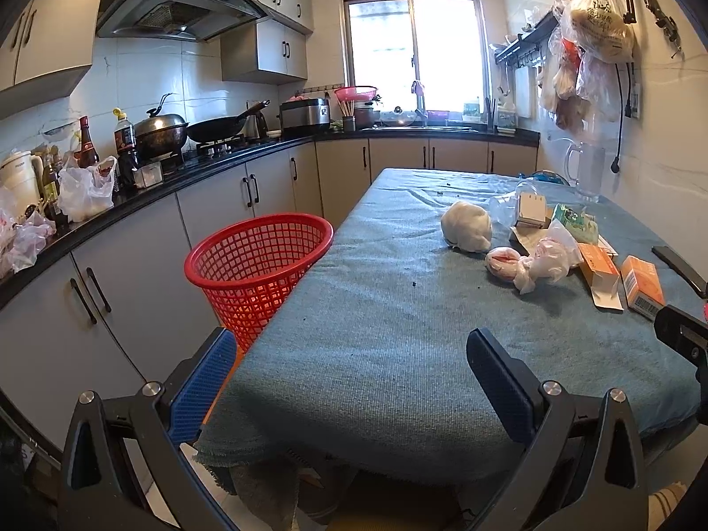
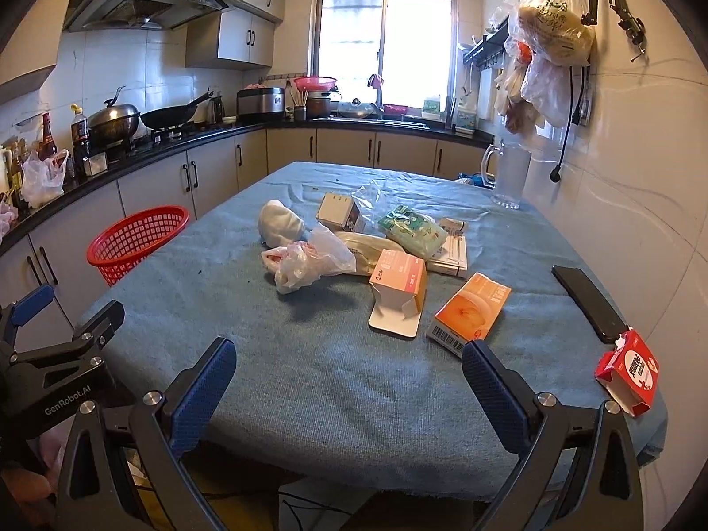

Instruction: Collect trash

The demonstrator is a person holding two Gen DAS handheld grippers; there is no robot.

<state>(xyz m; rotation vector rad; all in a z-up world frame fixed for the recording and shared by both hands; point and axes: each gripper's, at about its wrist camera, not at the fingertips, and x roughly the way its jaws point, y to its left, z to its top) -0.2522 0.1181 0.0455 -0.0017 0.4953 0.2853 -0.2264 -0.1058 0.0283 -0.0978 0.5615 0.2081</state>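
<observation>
Table: covered in blue-grey cloth, it carries all the trash we mean to collect.

Red basket: a mesh bin standing off the table's left edge, beside the cabinets, with nothing visible inside. It is the likely destination, and it lies closest to our left gripper.

Crumpled plastic bag: near the middle of the pile, touching the white wad behind it.

Open-flapped carton: pink-orange, its flap toward us.

Orange box: the nearest piece to our right gripper, ahead and slightly right. Its long axis runs diagonally, barcode end toward us.

Red packet: at the table's right edge, beside a black phone, which we judge not to be trash.

Grippers: both hover over the near table edge, jaws spread wide, carrying nothing.

Judgement: the pile sits right of centre, so our right gripper is better placed. It would need turning to close across the orange box's short side.
</observation>
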